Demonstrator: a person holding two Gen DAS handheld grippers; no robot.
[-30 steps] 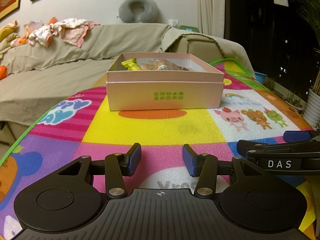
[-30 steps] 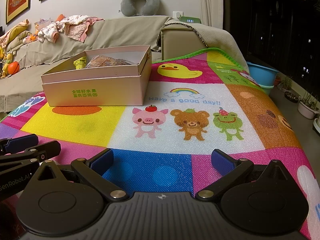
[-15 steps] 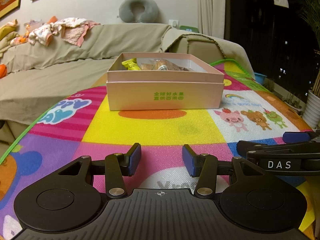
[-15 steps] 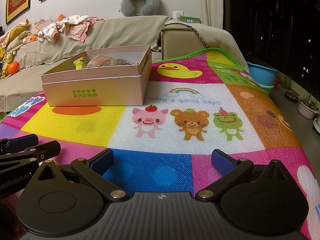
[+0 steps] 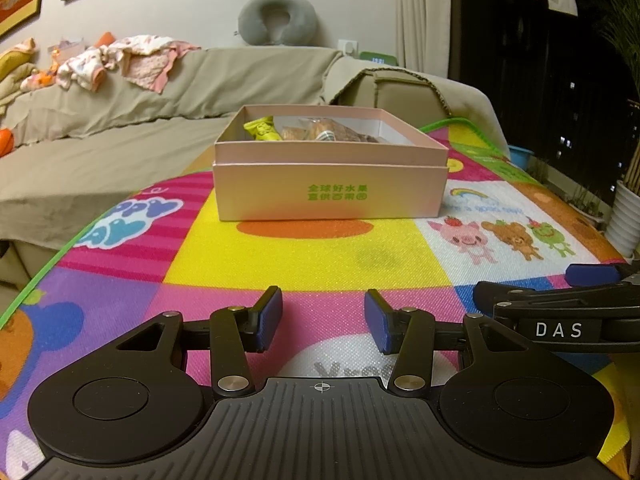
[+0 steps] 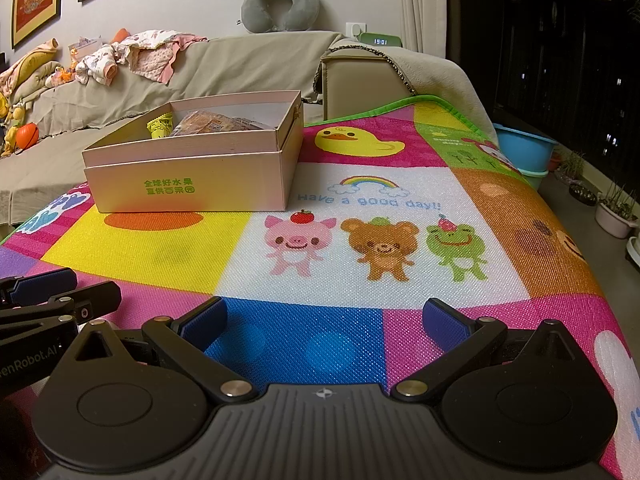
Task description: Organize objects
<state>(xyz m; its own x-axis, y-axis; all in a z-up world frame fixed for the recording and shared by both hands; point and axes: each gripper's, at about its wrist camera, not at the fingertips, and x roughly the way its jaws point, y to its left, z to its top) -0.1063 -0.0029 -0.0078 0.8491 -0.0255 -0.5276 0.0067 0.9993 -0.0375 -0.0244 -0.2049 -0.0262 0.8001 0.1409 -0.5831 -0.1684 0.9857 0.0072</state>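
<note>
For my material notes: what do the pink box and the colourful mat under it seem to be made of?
Pink box: likely matte cardboard, given its thin straight walls, crisp folded edges and printed green text. Mat: probably soft foam or plastic with a printed surface; a fine woven-looking embossed grain shows.

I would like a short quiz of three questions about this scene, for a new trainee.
1. True or false: the left tongs hold a packet.
2. Which tongs stand wider open? A) left B) right
3. Name the cartoon animal on the mat between the pig and the frog.

Key: 1 false, they are empty. 2 B. 3 the bear.
</note>
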